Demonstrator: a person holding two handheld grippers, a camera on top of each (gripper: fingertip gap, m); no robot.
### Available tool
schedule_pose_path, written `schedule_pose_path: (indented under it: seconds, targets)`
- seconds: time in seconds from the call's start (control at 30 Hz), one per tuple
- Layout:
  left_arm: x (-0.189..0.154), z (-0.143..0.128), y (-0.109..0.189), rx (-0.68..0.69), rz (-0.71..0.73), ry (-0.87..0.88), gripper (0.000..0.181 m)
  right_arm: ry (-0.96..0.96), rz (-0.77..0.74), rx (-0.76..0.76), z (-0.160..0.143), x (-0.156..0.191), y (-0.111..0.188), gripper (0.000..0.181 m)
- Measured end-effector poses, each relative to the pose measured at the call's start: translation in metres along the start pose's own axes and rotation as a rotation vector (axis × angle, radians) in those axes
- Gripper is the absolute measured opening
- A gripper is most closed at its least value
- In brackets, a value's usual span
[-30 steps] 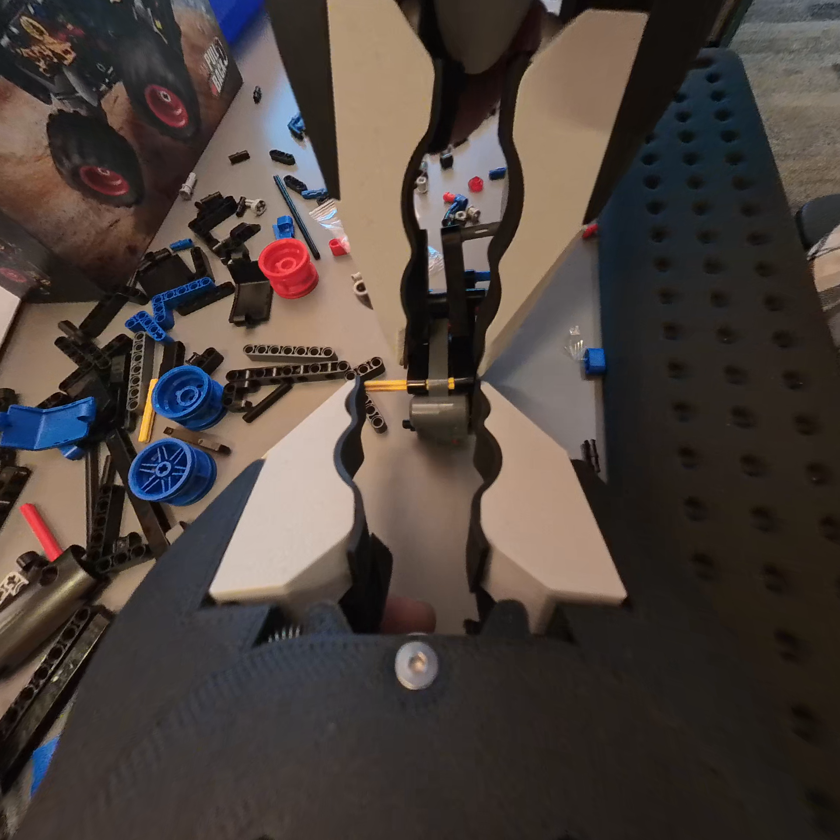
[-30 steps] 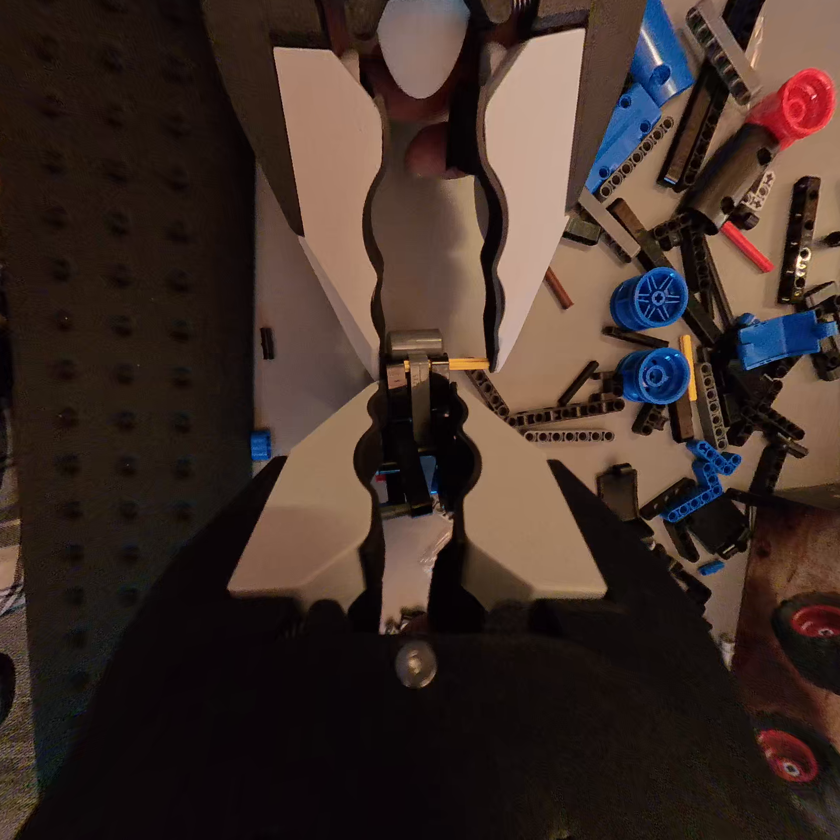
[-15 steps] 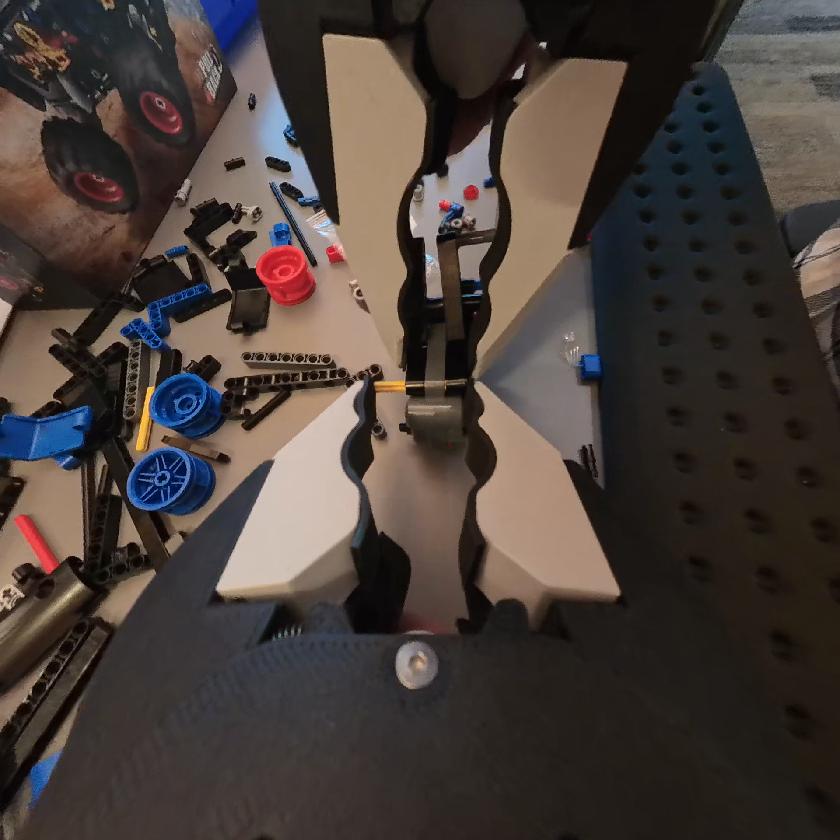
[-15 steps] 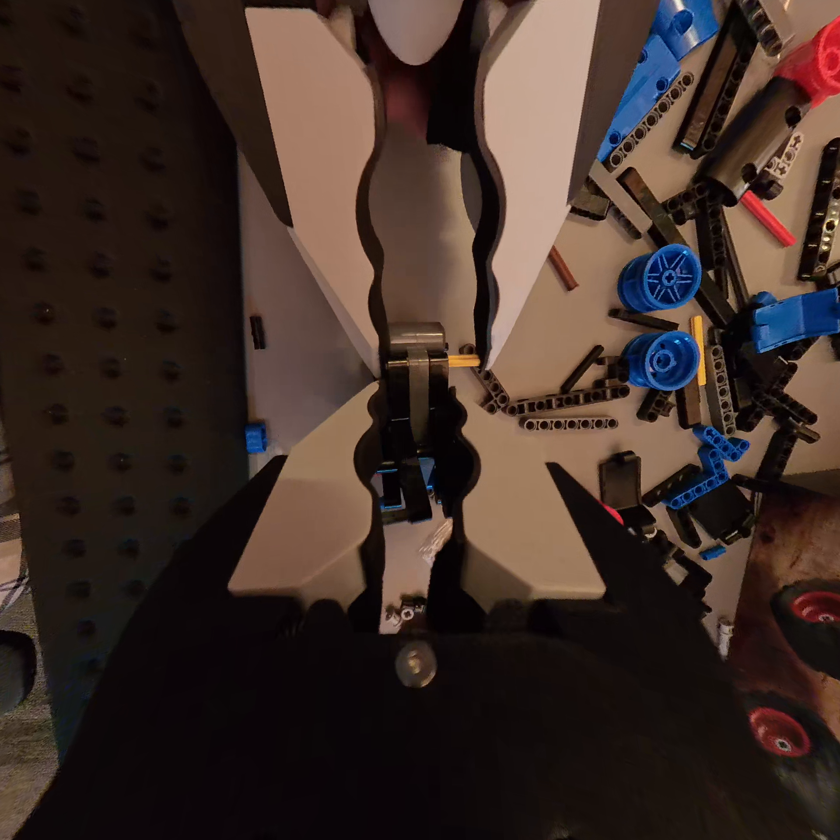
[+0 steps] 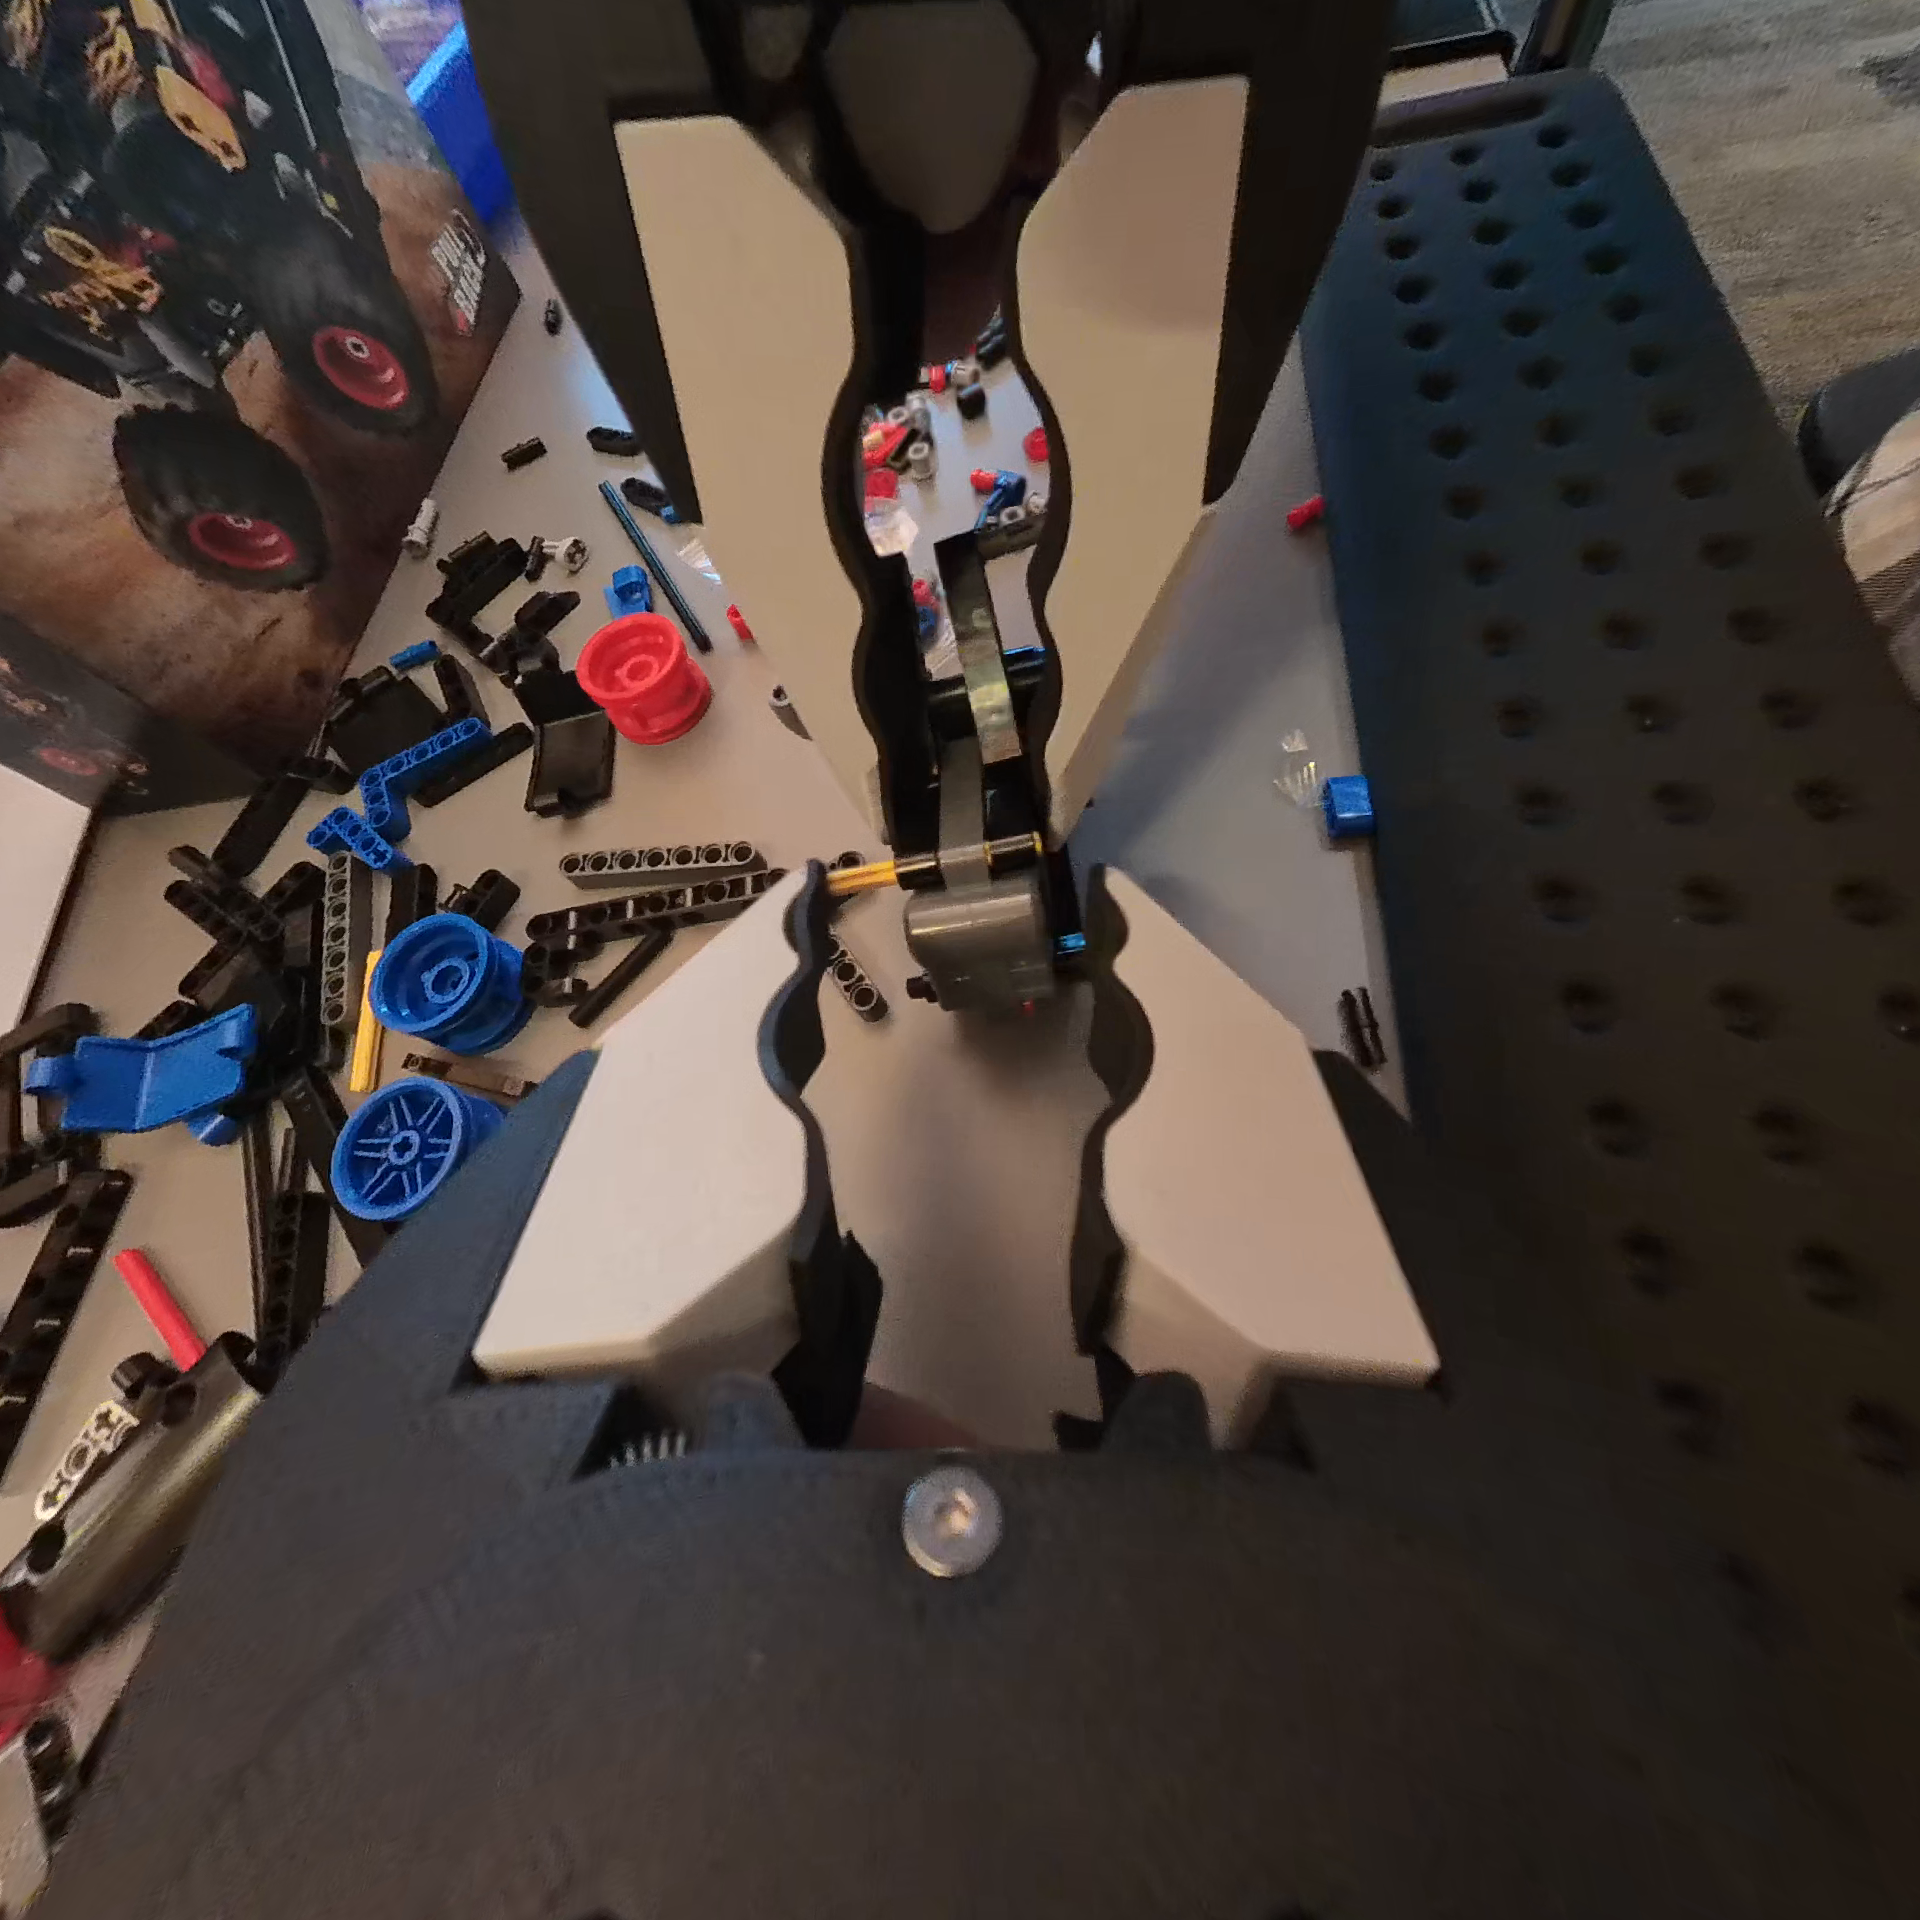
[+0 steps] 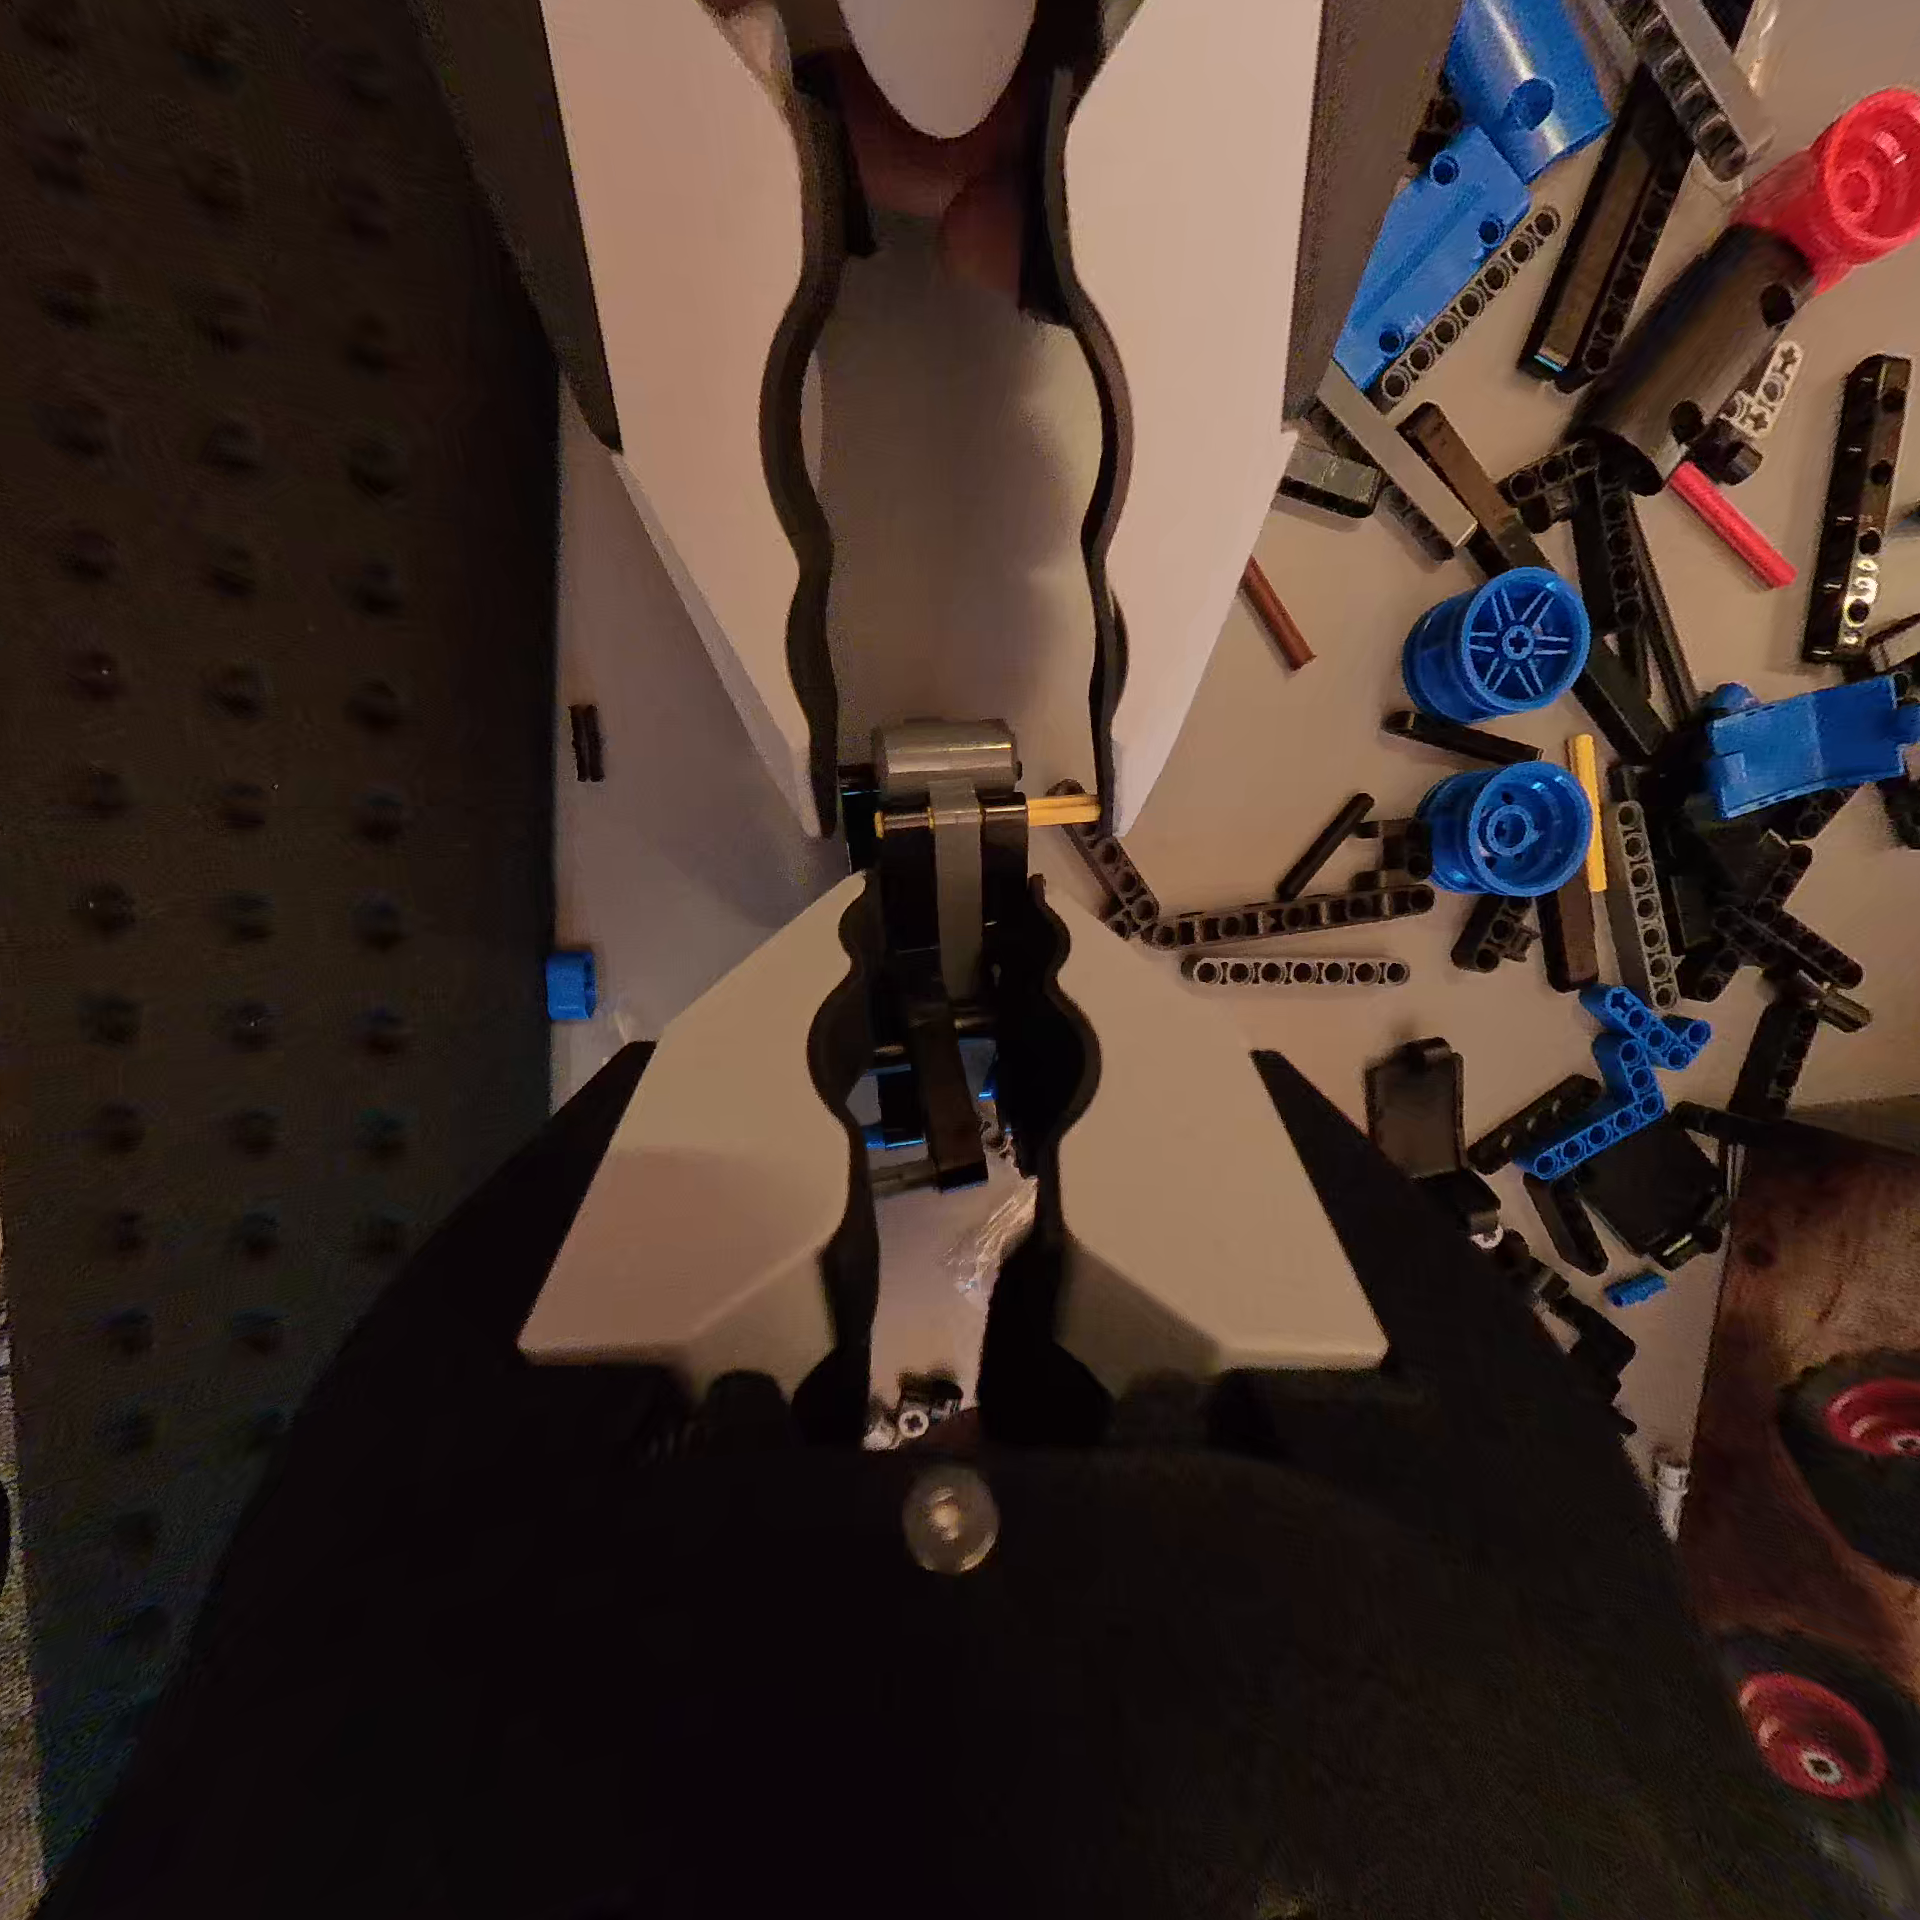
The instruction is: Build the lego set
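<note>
Your right hand-held gripper (image 6: 951, 914) is clamped on the black-and-grey lego assembly (image 6: 940, 883) – held mid-air above the table (image 5: 790, 758). Your left hand-held gripper (image 5: 951, 904) stands wide around the assembly's grey block (image 5: 977, 940); its left finger (image 5: 800, 914) meets the tip of the yellow axle (image 5: 862, 876). No containers – loose parts lie bare on the table: two blue wheels (image 5: 447, 982), a red wheel (image 5: 639, 675), black beams (image 5: 655, 904). Set box (image 5: 208, 364) is cut off at the left edge. Assembly's far end is hidden between the right fingers. Dark perforated surface (image 5: 1610, 727) borders the table's right edge; a clear strip of table runs alongside it.
</note>
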State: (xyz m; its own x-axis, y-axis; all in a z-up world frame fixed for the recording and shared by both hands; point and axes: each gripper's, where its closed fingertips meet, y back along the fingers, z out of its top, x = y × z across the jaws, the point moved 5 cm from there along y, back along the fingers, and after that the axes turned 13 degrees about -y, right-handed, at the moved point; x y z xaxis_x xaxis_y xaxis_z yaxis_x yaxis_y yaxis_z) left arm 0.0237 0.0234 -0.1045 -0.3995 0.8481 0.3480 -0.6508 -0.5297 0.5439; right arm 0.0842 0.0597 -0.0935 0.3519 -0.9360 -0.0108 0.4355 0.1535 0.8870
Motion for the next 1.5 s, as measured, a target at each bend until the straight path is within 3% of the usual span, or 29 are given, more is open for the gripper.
schedule_pose_path:
  seconds: [0.03, 0.33, 0.4, 0.67, 0.7, 0.77, 0.8, 0.87, 0.93, 1.07, 1.27, 1.5]
  targets:
    - [0.002, -0.001, 0.0, 0.003, 0.017, -0.002, 0.042, 0.002, 0.004, -0.001, 0.0, 0.0, 0.0, 0.025]
    - [-0.002, -0.001, 0.001, -0.012, 0.036, -0.072, 0.036, 0.006, 0.01, 0.004, -0.001, 0.002, -0.001, 0.026]
    - [-0.004, 0.002, 0.0, -0.021, 0.041, -0.093, 0.026, -0.008, 0.015, 0.007, 0.0, 0.0, -0.001, 0.026]
    - [0.0, 0.001, 0.001, -0.016, 0.034, -0.041, 0.026, -0.023, 0.009, -0.012, 0.001, -0.002, 0.0, 0.026]
    - [-0.001, 0.002, 0.001, -0.003, 0.023, -0.038, 0.033, -0.027, 0.01, -0.018, 0.001, -0.002, 0.0, 0.026]
    - [-0.004, -0.001, -0.002, 0.027, 0.016, -0.009, 0.073, -0.02, 0.009, -0.028, 0.002, -0.001, 0.0, 0.026]
    - [-0.008, -0.001, -0.003, 0.022, -0.005, 0.013, 0.077, -0.018, 0.007, -0.028, 0.002, -0.001, 0.0, 0.026]
    - [-0.008, -0.004, -0.003, 0.034, 0.004, 0.043, 0.076, -0.014, 0.003, -0.025, 0.002, 0.0, 0.0, 0.026]
    - [-0.004, 0.001, 0.0, -0.006, 0.01, 0.105, 0.053, -0.012, 0.0, -0.021, 0.002, 0.0, 0.0, 0.026]
    - [-0.005, 0.002, 0.0, -0.005, 0.02, 0.177, 0.041, -0.026, -0.005, -0.023, 0.002, 0.0, -0.001, 0.026]
    - [-0.006, 0.001, 0.001, -0.011, 0.017, 0.263, 0.039, -0.021, -0.014, -0.007, 0.003, 0.001, -0.002, 0.026]
    - [-0.007, -0.001, 0.001, -0.013, 0.013, 0.23, 0.037, 0.01, -0.021, 0.006, 0.004, 0.001, -0.002, 0.025]
